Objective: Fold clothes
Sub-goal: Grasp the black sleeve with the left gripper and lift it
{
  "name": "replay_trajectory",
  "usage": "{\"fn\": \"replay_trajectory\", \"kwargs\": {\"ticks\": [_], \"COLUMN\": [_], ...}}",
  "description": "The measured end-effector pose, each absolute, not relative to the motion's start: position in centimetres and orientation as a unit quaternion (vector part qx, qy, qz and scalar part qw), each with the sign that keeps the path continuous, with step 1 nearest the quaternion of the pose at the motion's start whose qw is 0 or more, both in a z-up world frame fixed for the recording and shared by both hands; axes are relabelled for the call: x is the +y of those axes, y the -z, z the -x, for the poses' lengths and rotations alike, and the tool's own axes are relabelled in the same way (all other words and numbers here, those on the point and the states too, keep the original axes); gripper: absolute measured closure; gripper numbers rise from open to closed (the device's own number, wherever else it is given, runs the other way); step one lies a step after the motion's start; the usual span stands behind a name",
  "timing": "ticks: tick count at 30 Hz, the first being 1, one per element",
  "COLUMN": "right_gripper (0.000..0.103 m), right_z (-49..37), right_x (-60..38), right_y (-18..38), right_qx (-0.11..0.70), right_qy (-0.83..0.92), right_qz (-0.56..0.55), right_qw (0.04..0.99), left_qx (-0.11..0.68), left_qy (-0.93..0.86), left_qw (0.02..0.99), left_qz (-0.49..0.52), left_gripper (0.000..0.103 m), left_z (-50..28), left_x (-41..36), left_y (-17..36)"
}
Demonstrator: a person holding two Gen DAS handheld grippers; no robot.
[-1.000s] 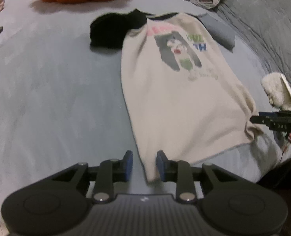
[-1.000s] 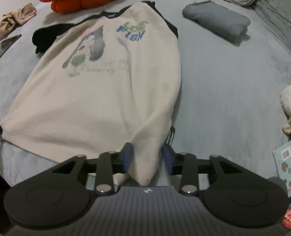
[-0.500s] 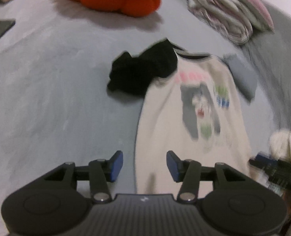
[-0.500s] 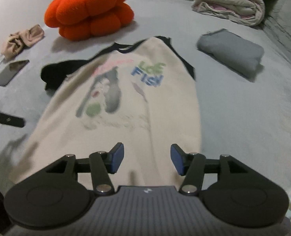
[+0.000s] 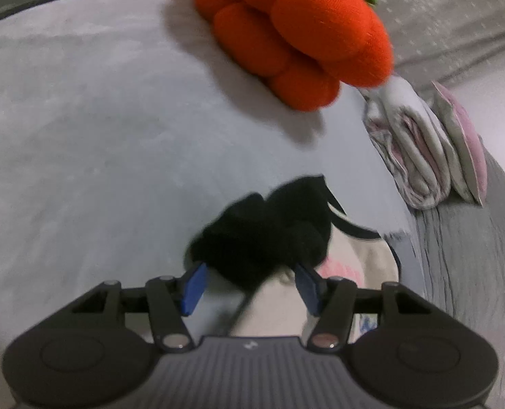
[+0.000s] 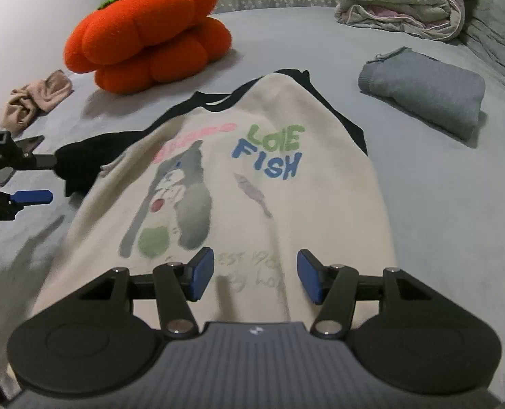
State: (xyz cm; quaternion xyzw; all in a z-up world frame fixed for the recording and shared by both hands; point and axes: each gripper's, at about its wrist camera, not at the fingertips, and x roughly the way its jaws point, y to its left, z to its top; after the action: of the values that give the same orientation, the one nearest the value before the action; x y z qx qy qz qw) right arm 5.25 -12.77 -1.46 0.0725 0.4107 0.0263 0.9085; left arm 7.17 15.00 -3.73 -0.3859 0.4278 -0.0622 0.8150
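Grey bedding (image 6: 440,204) spreads under a cream T-shirt (image 6: 286,204) laid flat, print side up, as a folding job reaches its sleeve stage.

Left gripper (image 5: 250,284) stands with its jaws wide, the blue pads (image 5: 193,288) bracketing the bunched black sleeve (image 5: 262,235) at the shirt's near shoulder; whether either pad touches the cloth cannot be told through the blur. Right gripper (image 6: 255,277) hovers low over the lower half of the shirt, jaws equally wide, holding nothing. Seen from the right wrist, the left tool reaches in from the side toward the same dark sleeve, which spills off the cream body onto the bedding.

Beyond the shirt sit an orange pumpkin cushion (image 6: 147,34), a folded grey garment (image 6: 426,92), a rolled quilt (image 6: 399,0), a beige cloth (image 6: 34,99) and a dark phone (image 6: 0,177).

Risk, judged from this layout: the sleeve is a thick, crumpled wad, so a closing grip may catch only an outer fold and let the rest slide free, or it may pinch the bedding beneath along with it and lift both. Pulling the sleeve across with nothing pinning the body could drag the whole shirt askew and wrinkle the print. Should the jaws bite too deep, shoulder fabric could bunch in with the sleeve and spoil a clean fold line.
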Motion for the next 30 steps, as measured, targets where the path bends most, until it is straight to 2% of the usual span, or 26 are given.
{"fn": "replay_trajectory", "kwargs": {"ticks": [2,5,7,8,9,13,14,15,19,23,25,27,30], "right_gripper": [0.045,0.045,0.045,0.045,0.045,0.045,0.045,0.045,0.045,0.045,0.045,0.045,0.045], "right_z": [-5.6,-5.6,-5.7,-5.6,-5.6,-5.4,-5.3,-5.2,-4.8,-4.8,-5.0,-5.1,-5.3], "right_x": [-12.8,-12.7,-12.8,-12.8,-12.9,-13.2,-13.3,-13.3,-13.6,-14.1,-14.5,-14.6,-14.5], "right_y": [1.7,1.7,1.8,1.9,2.0,2.0,2.0,1.9,1.4,1.3,1.3,1.2,1.1], "right_qx": [0.414,0.413,0.413,0.414,0.416,0.419,0.418,0.416,0.409,0.405,0.405,0.404,0.403], "right_qy": [-0.031,-0.032,-0.031,-0.03,-0.03,-0.028,-0.027,-0.026,-0.024,-0.019,-0.017,-0.016,-0.018], "right_qz": [-0.077,-0.07,-0.065,-0.065,-0.065,-0.068,-0.068,-0.068,-0.07,-0.075,-0.08,-0.081,-0.082], "right_qw": [0.906,0.907,0.908,0.907,0.907,0.905,0.906,0.906,0.91,0.911,0.911,0.911,0.911], "left_qx": [0.421,0.405,0.39,0.382,0.371,0.32,0.304,0.288,0.218,0.253,0.29,0.327,0.375], "left_qy": [0.054,0.046,0.039,0.032,0.024,0.0,-0.004,-0.008,-0.033,-0.029,-0.023,-0.02,-0.024], "left_qw": [0.81,0.794,0.783,0.781,0.786,0.821,0.835,0.85,0.915,0.907,0.89,0.872,0.847], "left_qz": [0.404,0.45,0.482,0.492,0.494,0.474,0.458,0.442,0.337,0.336,0.351,0.362,0.376], "left_gripper": [0.046,0.052,0.066,0.082,0.09,0.094,0.101,0.103,0.103,0.099,0.089,0.068,0.065], "left_z": [-7.9,-8.6,-8.8,-8.7,-8.7,-8.2,-8.0,-7.8,-7.0,-7.8,-8.2,-8.7,-9.5], "left_x": [15.1,15.4,15.6,15.5,15.5,15.0,14.7,14.5,13.9,15.3,16.0,16.3,16.2], "left_y": [4.3,5.5,6.4,6.7,6.7,5.3,4.5,3.7,-0.1,-0.9,0.0,1.0,2.8]}}
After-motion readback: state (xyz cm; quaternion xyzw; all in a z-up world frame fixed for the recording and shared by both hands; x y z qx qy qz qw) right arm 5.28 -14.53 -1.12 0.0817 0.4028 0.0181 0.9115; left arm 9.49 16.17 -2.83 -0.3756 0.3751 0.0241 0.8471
